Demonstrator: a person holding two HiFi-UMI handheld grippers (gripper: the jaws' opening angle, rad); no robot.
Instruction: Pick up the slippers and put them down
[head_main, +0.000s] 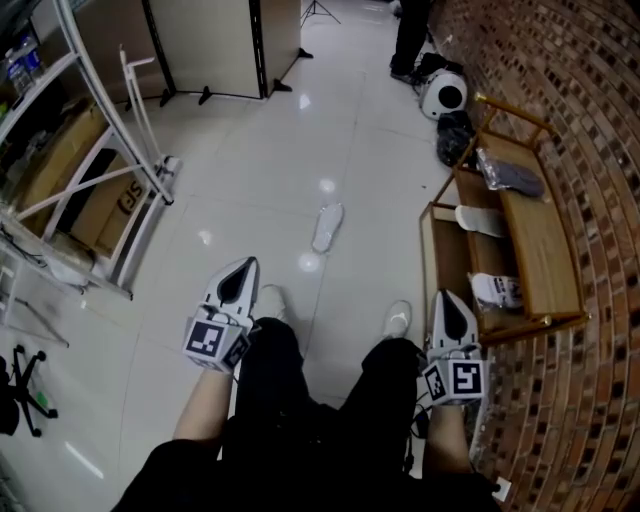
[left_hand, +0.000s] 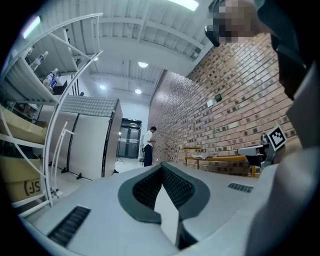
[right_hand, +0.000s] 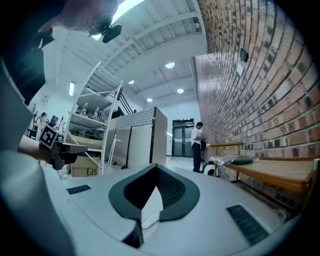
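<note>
Two grippers, left gripper (head_main: 248, 266) and right gripper (head_main: 446, 298), short of wooden bench (head_main: 545, 250). Two white slippers: floor slipper (head_main: 327, 227) left of bench, shelf slipper (head_main: 480, 220) on its lower level. One grey bagged item (head_main: 512, 179) atop bench. One person (head_main: 410, 35) beyond bench.

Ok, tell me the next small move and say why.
Probably bring the left tool forward and down toward the white slipper on the floor ahead, opening it: its jaws are shut on nothing, and the slipper lies well beyond it.

A white slipper (head_main: 327, 228) lies mid-frame on the glossy tiled floor (head_main: 260, 170). At right, the wooden rack (head_main: 545, 255) carries a dark slipper (head_main: 512, 180) on top, a pale slipper (head_main: 480, 219) and a wrapped packet (head_main: 497, 290) on its lower shelf (head_main: 450, 258)
</note>
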